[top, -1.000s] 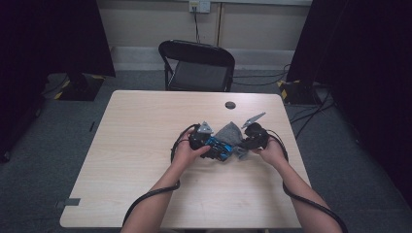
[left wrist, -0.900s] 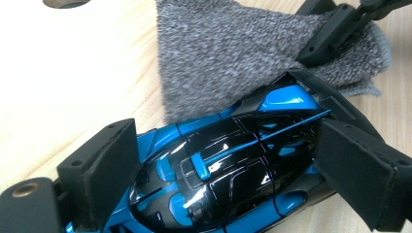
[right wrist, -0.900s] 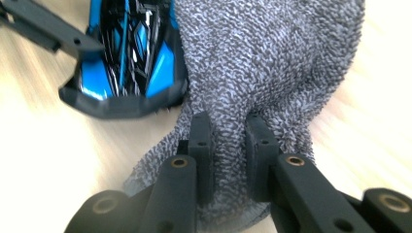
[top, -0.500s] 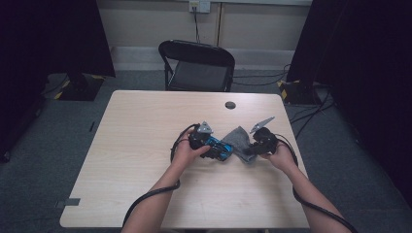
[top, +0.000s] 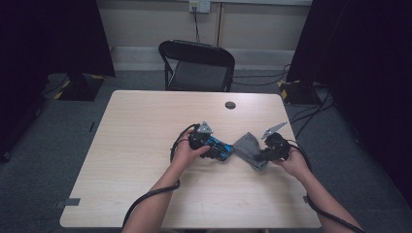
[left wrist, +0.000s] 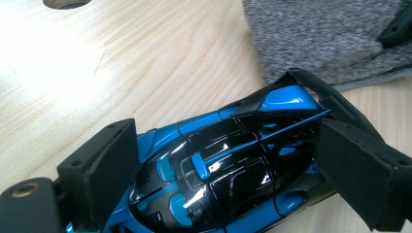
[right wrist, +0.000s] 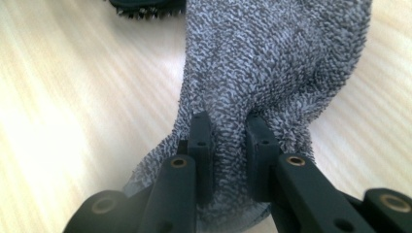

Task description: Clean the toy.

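On the light wooden table [top: 145, 160] there is little around the work: a small round dark grommet hole [top: 230, 105] sits near the far edge, and a black folding chair [top: 197, 65] stands behind the table. Nothing lies between the two hands, and I see no container on the table.

The left gripper [top: 214, 145] holds a glossy blue and black toy racing car [left wrist: 228, 170]; its two black pads press on the car's two sides, so the jaws stand wide around the body (the car lies low over the wood, whether it touches I cannot tell). The car is near the middle of the table, a little to the right.

The right gripper [top: 265, 154] is pinched narrow on a grey fuzzy knitted cloth [right wrist: 272, 68], with a fold of the fabric bunched between the pads. In the high view the cloth lies between the two grippers, just beside the car's end; in the left gripper view its edge seems to meet the car's rear wing.
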The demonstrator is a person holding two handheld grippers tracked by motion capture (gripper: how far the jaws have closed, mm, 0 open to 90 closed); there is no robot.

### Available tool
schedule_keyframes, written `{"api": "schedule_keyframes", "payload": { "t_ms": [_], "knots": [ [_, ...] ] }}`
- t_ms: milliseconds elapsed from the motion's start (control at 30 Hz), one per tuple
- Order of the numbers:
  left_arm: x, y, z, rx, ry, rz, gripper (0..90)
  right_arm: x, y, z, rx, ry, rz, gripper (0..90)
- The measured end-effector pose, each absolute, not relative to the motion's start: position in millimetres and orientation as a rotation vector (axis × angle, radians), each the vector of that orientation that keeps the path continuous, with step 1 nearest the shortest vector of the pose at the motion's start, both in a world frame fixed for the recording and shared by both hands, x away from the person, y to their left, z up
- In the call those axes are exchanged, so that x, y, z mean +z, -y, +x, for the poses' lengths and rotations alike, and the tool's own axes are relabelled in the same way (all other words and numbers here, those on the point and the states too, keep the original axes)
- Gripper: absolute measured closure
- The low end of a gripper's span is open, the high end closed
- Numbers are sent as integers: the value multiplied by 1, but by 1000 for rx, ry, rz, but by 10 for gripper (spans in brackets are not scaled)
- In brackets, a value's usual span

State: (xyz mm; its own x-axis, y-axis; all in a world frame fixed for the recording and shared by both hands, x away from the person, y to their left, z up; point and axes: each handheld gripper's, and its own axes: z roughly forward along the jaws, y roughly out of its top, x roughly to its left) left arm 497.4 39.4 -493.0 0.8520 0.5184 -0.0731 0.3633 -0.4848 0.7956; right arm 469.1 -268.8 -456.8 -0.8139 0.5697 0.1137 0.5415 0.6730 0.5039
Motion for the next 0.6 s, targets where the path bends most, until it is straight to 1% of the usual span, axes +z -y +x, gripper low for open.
{"api": "schedule_keyframes", "payload": {
  "t_ms": [333, 467, 600],
  "knots": [
    [-493, -39, 497, 222, -641, 2132, 90, -442, 287, 476, 879, -2737, 1048, 762],
    [-493, -39, 497, 220, -640, 2136, 89, -438, 284, 489, 914, -2678, 1104, 762],
    [-493, -39, 497, 223, -639, 2131, 89, -437, 270, 507, 944, -2638, 1133, 762]
  ]
}}
